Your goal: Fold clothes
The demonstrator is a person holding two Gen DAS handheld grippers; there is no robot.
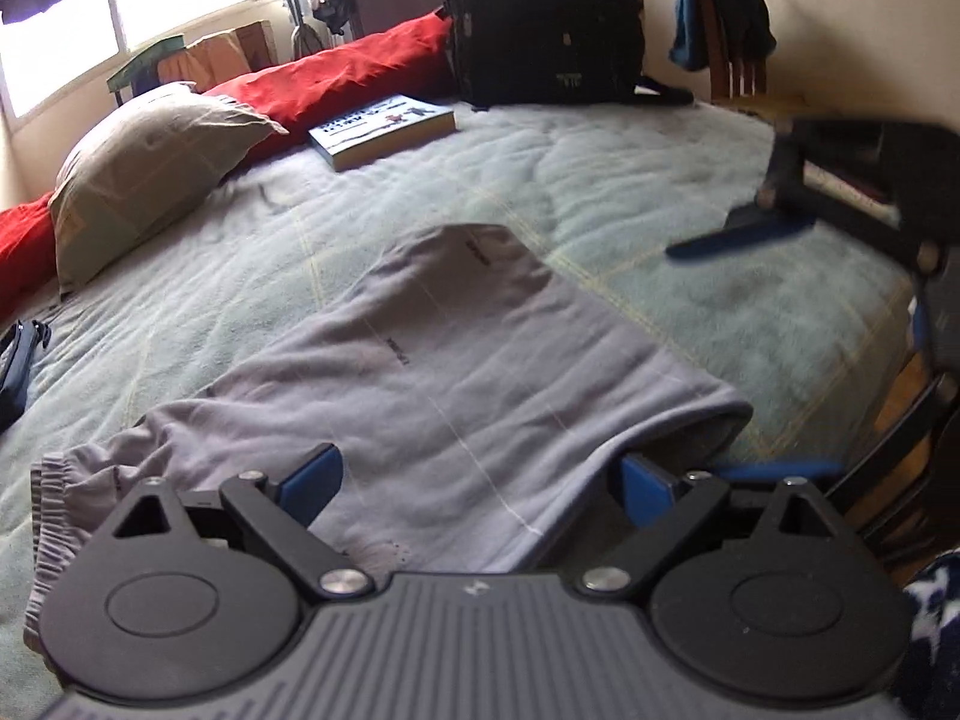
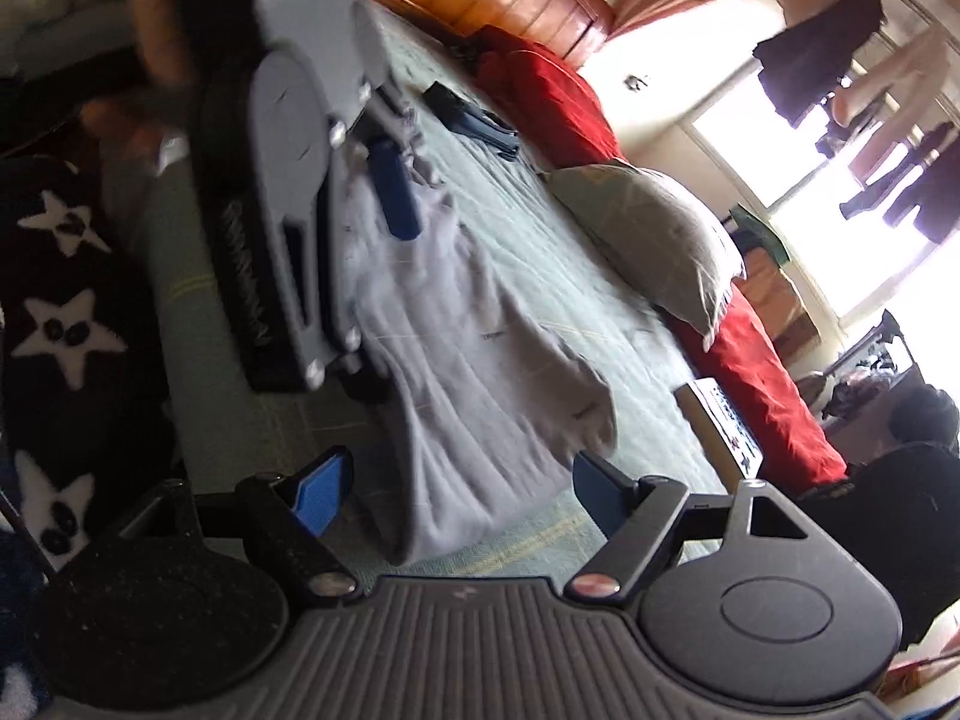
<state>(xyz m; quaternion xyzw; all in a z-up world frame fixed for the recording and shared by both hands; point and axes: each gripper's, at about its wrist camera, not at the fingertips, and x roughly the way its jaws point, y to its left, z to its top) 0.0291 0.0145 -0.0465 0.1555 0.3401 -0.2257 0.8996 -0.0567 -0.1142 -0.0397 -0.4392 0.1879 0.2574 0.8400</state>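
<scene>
A grey garment [image 1: 456, 348] lies spread flat on the pale green bedspread [image 1: 630, 180], its gathered elastic edge at the near left. My left gripper [image 1: 477, 462] hovers open over the garment's near end, one blue finger above the cloth and the other at the hem opening. In the left wrist view my right gripper [image 1: 757, 354] is blurred at the right edge of the bed, open, beside the garment's right corner. In the right wrist view the right gripper [image 2: 462, 462] stands open with the garment [image 2: 480, 348] end below it, pads apart from the cloth. The left gripper [image 2: 390, 288] shows there at the garment's far end.
A grey pillow [image 1: 144, 162] and long red cushion [image 1: 336, 78] line the bed's far left. A book [image 1: 384, 129] and black backpack [image 1: 540, 24] sit at the back, a wooden chair [image 1: 732, 60] with draped clothes behind. A star-patterned blanket [image 2: 60, 300] lies nearby.
</scene>
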